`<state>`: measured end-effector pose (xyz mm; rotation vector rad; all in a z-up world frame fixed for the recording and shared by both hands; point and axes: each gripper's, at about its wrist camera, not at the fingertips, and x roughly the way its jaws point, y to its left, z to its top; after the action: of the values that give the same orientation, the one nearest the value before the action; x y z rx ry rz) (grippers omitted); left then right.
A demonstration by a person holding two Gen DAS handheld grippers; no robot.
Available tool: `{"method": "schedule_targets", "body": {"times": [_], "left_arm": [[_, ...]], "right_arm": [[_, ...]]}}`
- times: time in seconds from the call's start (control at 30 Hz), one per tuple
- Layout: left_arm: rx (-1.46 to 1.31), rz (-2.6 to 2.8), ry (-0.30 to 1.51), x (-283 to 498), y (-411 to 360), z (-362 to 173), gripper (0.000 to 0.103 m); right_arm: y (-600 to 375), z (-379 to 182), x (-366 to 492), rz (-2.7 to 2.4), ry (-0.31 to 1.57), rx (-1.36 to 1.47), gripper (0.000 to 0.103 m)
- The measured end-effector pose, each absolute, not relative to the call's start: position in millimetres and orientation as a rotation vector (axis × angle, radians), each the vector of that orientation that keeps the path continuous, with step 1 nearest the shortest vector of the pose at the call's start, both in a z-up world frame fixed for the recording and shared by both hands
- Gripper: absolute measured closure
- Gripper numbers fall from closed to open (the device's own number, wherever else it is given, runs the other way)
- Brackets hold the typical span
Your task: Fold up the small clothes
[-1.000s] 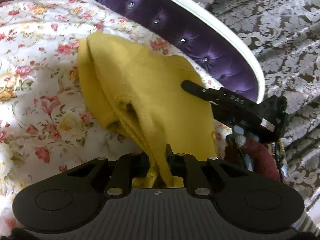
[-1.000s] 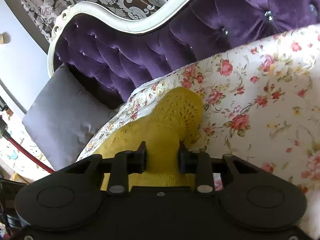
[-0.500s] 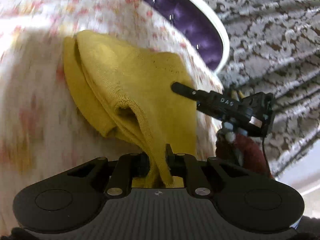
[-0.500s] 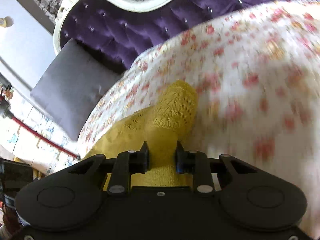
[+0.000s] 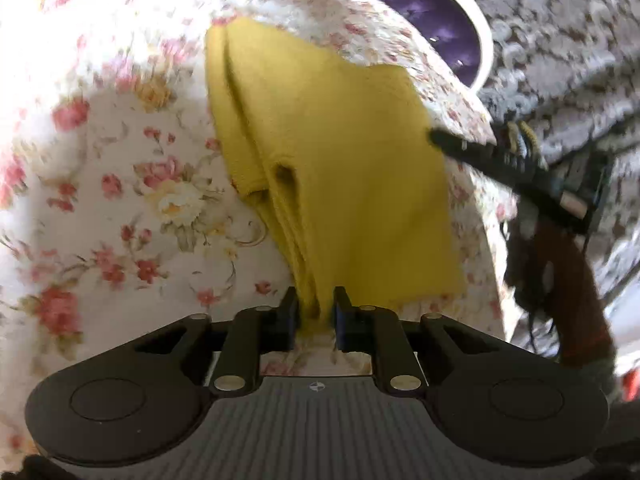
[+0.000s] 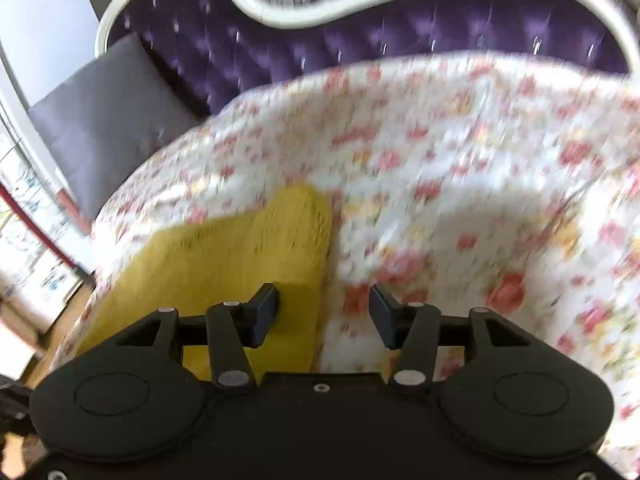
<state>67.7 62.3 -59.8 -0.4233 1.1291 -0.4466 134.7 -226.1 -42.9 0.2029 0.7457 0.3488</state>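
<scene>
The yellow knit garment (image 5: 340, 168) lies on the floral bedspread (image 5: 120, 200), already doubled into layers, with a bunched edge rising toward 6 o'clock in the left wrist view. There the left gripper (image 5: 315, 316) has its fingers clenched on that gathered edge. The right gripper (image 6: 323, 316) has its fingers released and spread, grasping nothing; it hangs over the garment's right border (image 6: 240, 264), one finger above the knit and the other above the bedspread.

The knit looks light, soft and limp. I judge it will sag and stretch wherever it is lifted, and its layers may slide apart. Corners or a folded edge, pinched through all layers, seem the best hold.

The bedspread is padded and probably yielding, so creases will not press sharp. A purple tufted headboard (image 6: 360, 36) with a white frame stands at 12 o'clock, a grey pillow (image 6: 108, 120) at 10 o'clock, patterned wallpaper (image 5: 560, 40) beyond.
</scene>
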Motion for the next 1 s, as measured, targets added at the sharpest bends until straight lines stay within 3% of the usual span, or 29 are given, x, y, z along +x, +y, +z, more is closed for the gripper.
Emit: {"method": "schedule_targets", "body": {"times": [0.17, 0.33, 0.4, 0.5, 0.83, 1.0], "left_arm": [[-0.273, -0.493, 0.937, 65.8, 47.3, -11.3, 0.086], [-0.187, -0.425, 0.752, 101.6, 24.3, 10.9, 0.083], [-0.195, -0.404, 0.705, 119.6, 20.6, 9.0, 0.081], [-0.179, -0.323, 0.701, 143.9, 13.0, -2.0, 0.080], [-0.109, -0.078, 0.765, 157.5, 48.3, -70.1, 0.076], [-0.080, -0.082, 0.761, 152.8, 53.0, -67.2, 0.076]], "right_arm": [[-213.2, -19.6, 132.8, 0.384, 0.598, 0.157, 0.048], [-190.3, -24.1, 147.6, 0.373, 0.570, 0.027, 0.063], [-180.8, -34.3, 153.8, 0.346, 0.594, -0.070, 0.063], [-165.4, -58.9, 163.2, 0.370, 0.686, -0.141, 0.061], [-163.3, -65.3, 156.2, 0.373, 0.636, -0.179, 0.058], [-173.8, -68.4, 163.4, 0.346, 0.646, -0.088, 0.045]]}}
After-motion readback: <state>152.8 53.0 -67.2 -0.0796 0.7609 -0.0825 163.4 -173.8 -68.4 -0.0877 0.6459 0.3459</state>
